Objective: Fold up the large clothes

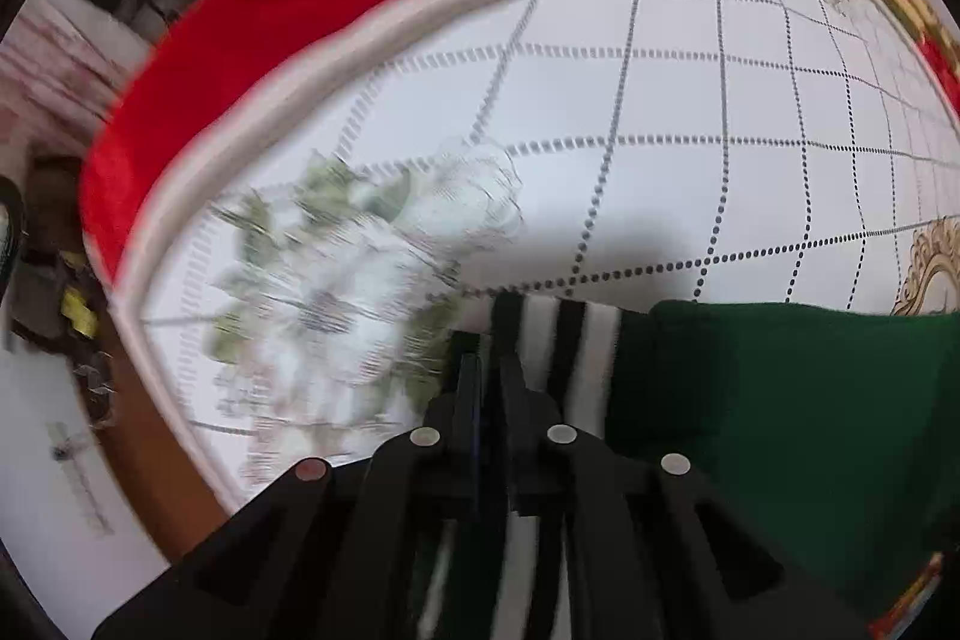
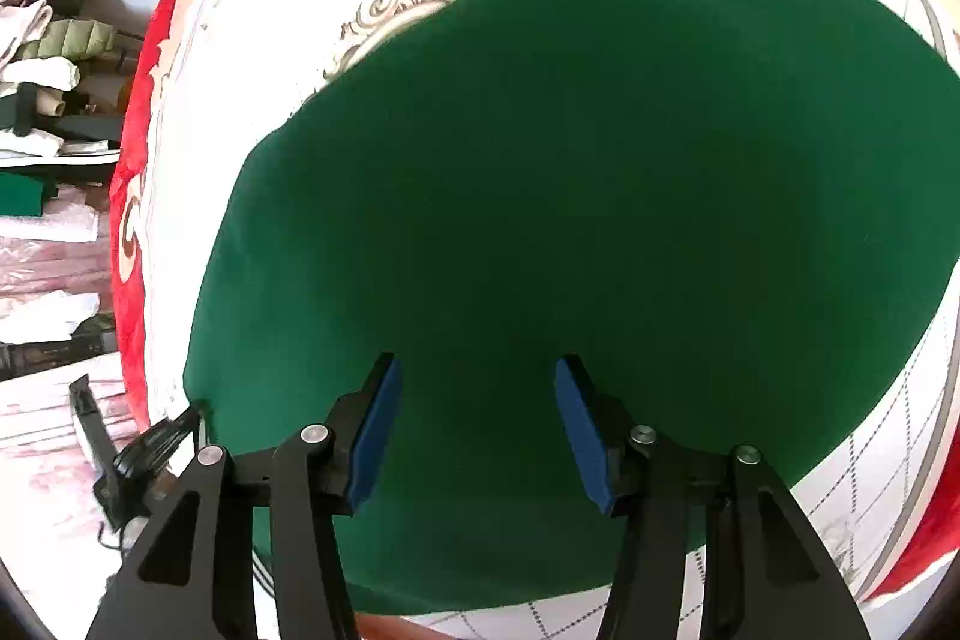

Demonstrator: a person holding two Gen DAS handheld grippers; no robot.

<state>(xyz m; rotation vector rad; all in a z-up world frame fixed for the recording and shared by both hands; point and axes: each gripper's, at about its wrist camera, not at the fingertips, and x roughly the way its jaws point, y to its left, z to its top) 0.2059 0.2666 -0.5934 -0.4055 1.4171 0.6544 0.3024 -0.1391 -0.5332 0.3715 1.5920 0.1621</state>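
A large dark green garment (image 2: 570,172) lies spread on a white patterned sheet (image 2: 228,58). In the left wrist view its green body (image 1: 780,418) fills the lower right, with a black and white striped cuff (image 1: 570,340) at its edge. My left gripper (image 1: 489,364) is shut on that striped cuff and holds it above the sheet (image 1: 600,100). My right gripper (image 2: 474,424) is open, blue pads (image 2: 375,436) wide apart, hovering over the near part of the green cloth with nothing between them.
A red floral blanket (image 1: 288,10) lies under the sheet and borders it; it also shows in the right wrist view (image 2: 135,196). Piled clothes and clutter (image 2: 42,58) sit beyond the bed's left side. The left wrist view is blurred by motion.
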